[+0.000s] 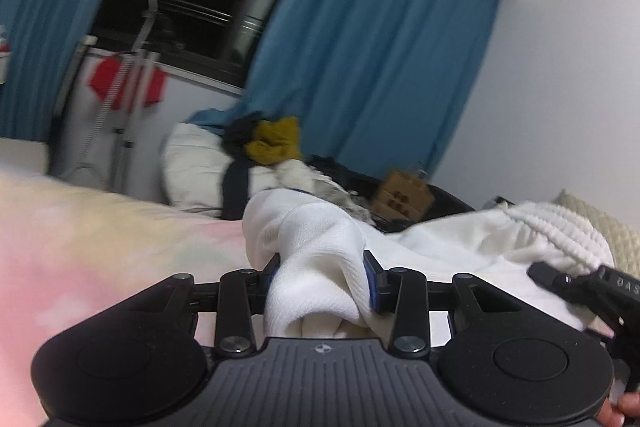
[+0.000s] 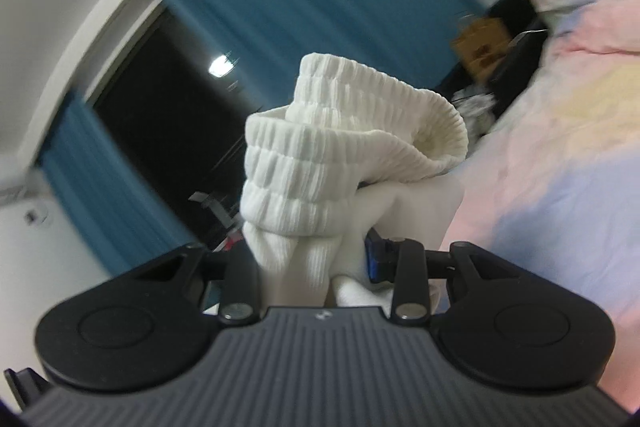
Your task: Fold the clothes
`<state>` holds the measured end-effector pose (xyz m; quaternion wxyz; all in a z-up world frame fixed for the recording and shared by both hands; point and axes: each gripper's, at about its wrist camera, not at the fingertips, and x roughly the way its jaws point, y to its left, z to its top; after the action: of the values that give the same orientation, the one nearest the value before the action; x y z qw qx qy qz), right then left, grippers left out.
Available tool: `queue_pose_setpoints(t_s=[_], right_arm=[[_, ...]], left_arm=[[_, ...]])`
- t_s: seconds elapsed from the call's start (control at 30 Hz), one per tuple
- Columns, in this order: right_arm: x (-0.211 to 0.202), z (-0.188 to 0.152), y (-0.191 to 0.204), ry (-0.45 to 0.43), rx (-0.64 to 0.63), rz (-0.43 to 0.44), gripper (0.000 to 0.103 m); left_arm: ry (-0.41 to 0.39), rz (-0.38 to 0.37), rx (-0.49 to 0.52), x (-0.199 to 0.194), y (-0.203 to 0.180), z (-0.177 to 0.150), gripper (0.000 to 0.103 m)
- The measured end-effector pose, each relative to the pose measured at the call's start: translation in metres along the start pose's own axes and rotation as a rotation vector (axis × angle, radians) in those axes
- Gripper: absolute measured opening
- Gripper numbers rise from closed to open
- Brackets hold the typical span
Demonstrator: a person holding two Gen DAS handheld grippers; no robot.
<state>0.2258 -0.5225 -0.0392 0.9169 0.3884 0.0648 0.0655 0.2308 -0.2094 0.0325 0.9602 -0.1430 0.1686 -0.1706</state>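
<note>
A white garment (image 1: pixel 440 247) with a ribbed elastic waistband (image 1: pixel 556 223) lies over the pastel bed cover (image 1: pixel 100 239). My left gripper (image 1: pixel 322 281) is shut on a bunched fold of its plain fabric. My right gripper (image 2: pixel 310 259) is shut on the same garment at the ribbed waistband (image 2: pixel 320 163), which stands up in front of the camera, lifted off the bed. The right gripper also shows at the right edge of the left wrist view (image 1: pixel 540 273), touching the cloth. The fingertips of both are mostly hidden in fabric.
A pile of other clothes (image 1: pixel 272 143), mustard and dark, sits on a white pillow (image 1: pixel 196 163) at the bed's far side. A cardboard box (image 1: pixel 404 195) stands behind. Blue curtains (image 1: pixel 360 47) frame a dark window. A drying rack (image 1: pixel 124 99) stands left.
</note>
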Motion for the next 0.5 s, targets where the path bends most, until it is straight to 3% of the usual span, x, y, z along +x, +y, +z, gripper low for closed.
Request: queue_pose_setpoints(t_s=[0.1, 0.2, 0.23, 0.37, 0.5], right_arm=[[0.021, 0.004, -0.040, -0.017, 0.043, -0.093, 0.036], [0.044, -0.010, -0.072, 0.002, 0.009, -0.223, 0.036], [0.052, -0.019, -0.079, 0.025, -0.029, -0.287, 0.036], [0.071, -0.055, -0.124, 0.218, 0.033, -0.439, 0.036], [0.072, -0.067, -0.141, 0.264, 0.094, -0.473, 0.037]], left_arm=[[0.046, -0.009, 0.020, 0.062, -0.020, -0.016, 0.040], [0.128, 0.012, 0.040, 0.102, -0.016, -0.048, 0.040], [0.156, 0.019, 0.046, 0.115, -0.015, -0.059, 0.040], [0.255, 0.038, 0.084, 0.163, -0.010, -0.100, 0.047], [0.267, 0.024, 0.169, 0.165, 0.000, -0.121, 0.050]])
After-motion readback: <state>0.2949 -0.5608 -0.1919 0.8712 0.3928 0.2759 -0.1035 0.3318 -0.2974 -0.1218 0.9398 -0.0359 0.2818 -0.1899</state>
